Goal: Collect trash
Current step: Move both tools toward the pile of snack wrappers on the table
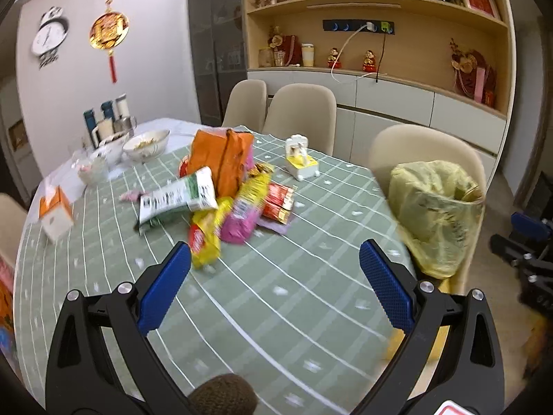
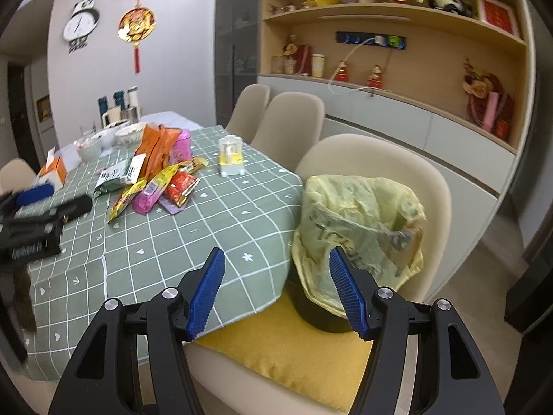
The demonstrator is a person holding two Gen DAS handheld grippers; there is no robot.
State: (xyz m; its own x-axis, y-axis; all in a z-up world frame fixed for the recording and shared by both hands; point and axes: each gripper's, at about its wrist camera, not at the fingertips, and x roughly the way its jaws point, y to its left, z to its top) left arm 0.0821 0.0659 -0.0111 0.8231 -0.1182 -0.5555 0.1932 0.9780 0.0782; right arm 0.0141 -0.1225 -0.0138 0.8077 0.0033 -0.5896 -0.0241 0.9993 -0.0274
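Left gripper (image 1: pixel 274 261) above the green checked tablecloth (image 1: pixel 293 294), jaws spread wide and holding nothing. Right gripper (image 2: pixel 276 259) at the lower centre of its own view, jaws likewise parted and empty, aimed at the bin lined with a yellow bag (image 2: pixel 359 228) that stands on the yellow cushion (image 2: pixel 287 356) of the nearest chair (image 2: pixel 373 152).

The trash, a heap of snack wrappers (image 1: pixel 224 200), lies at centre frame in the left view, just beyond the left fingertips. The nearest piece is a yellow wrapper (image 1: pixel 205 242) beside the left pad.

We judge the step in hand to be the reach for a first wrapper. We would do it well by lowering the left jaws astride one loose edge of the yellow wrapper, pinching film only and not cloth, and lifting before carrying it to the bag at the right of the frame.

Motion blur smears the wrapper print, so we cannot read any brand. How many wrappers lie under the orange packet (image 1: pixel 223 159) is hidden. The bin's body is largely masked by its bag, and the bag's contents cannot be seen.
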